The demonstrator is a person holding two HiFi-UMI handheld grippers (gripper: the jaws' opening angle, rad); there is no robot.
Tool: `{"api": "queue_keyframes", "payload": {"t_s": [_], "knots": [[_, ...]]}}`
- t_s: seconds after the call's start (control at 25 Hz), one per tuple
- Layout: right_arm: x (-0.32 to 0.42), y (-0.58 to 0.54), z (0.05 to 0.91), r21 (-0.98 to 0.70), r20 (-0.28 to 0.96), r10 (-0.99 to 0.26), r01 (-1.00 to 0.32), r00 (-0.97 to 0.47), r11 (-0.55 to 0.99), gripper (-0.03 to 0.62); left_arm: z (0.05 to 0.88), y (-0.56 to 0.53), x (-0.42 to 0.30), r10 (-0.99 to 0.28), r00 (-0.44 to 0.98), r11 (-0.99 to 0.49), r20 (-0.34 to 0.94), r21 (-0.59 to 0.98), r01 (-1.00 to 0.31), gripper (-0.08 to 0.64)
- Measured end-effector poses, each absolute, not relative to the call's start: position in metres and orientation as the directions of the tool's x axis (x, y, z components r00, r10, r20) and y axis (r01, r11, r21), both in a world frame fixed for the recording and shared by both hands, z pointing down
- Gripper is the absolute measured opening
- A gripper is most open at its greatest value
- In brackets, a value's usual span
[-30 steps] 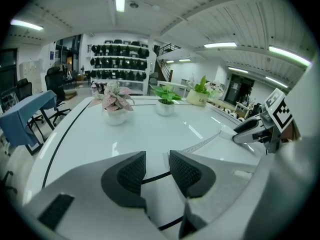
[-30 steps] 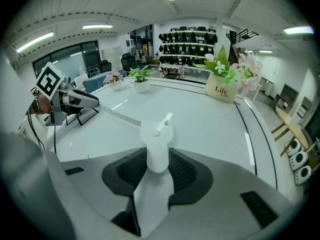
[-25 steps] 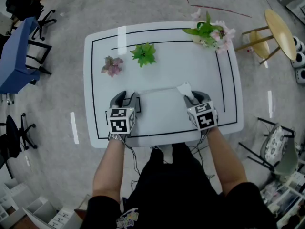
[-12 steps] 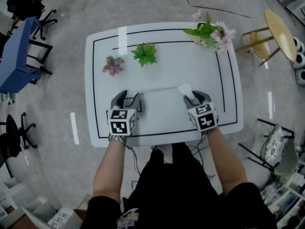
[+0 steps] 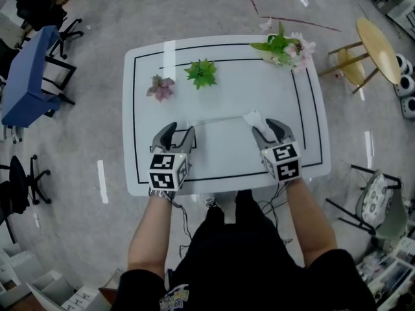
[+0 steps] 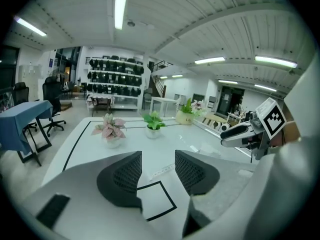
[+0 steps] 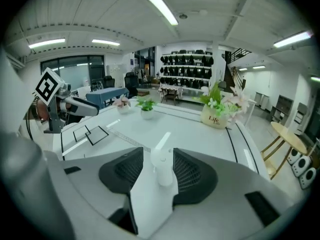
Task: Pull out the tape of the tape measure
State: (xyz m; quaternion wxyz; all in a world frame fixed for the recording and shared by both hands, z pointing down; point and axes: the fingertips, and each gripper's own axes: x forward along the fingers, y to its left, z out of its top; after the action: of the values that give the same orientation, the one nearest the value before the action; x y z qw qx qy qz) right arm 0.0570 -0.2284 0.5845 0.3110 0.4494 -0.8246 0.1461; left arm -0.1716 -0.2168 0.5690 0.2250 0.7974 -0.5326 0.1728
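The white tape measure point(image 5: 251, 117) rests on the white table point(image 5: 214, 154). Its tape point(image 5: 217, 118) is drawn out leftward and lies flat. My right gripper point(image 5: 264, 126) is just behind the case, jaws opening. In the right gripper view the case point(image 7: 163, 168) stands between the pads without being squeezed, and the tape point(image 7: 126, 139) runs off to the left. My left gripper point(image 5: 180, 129) is open near the tape's free end. In the left gripper view nothing is between its fingers point(image 6: 125, 176), and the tape point(image 6: 162, 170) lies on the table beyond them.
A pink plant point(image 5: 160, 87), a green plant point(image 5: 201, 73) and a flower pot point(image 5: 285, 47) stand along the far side. A black square outline point(image 6: 157, 199) is printed under the left gripper. A wooden stool point(image 5: 379, 44) is at the right, a blue table point(image 5: 29, 76) and office chairs at the left.
Both grippers' jaws have spread wider and both have drawn slightly back toward me. The tape measure and its tape stay on the table.
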Motion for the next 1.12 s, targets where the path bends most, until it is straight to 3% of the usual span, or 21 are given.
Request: {"api": "queue_keyframes", "payload": {"t_s": [0.36, 0.52, 0.68, 1.12], "knots": [[0.037, -0.205, 0.477, 0.087, 0.402, -0.798, -0.848, -0.450, 0.522, 0.064, 0.474, -0.184, -0.178, -0.859, 0.389, -0.363, 0.333, 0.140, -0.921, 0.170], [0.030, -0.190, 0.433, 0.137, 0.324, -0.833, -0.850, -0.448, 0.510, 0.002, 0.430, -0.166, -0.186, -0.888, 0.383, -0.369, 0.256, 0.104, -0.924, 0.107], [0.025, -0.174, 0.398, 0.164, 0.249, -0.852, -0.847, -0.460, 0.505, -0.002, 0.393, -0.147, -0.195, -0.910, 0.371, -0.365, 0.188, 0.068, -0.929, 0.012], [0.011, -0.123, 0.329, 0.159, 0.130, -0.851, -0.836, -0.509, 0.525, -0.003, 0.335, -0.100, -0.204, -0.922, 0.379, -0.378, 0.084, 0.028, -0.925, 0.003]]}}
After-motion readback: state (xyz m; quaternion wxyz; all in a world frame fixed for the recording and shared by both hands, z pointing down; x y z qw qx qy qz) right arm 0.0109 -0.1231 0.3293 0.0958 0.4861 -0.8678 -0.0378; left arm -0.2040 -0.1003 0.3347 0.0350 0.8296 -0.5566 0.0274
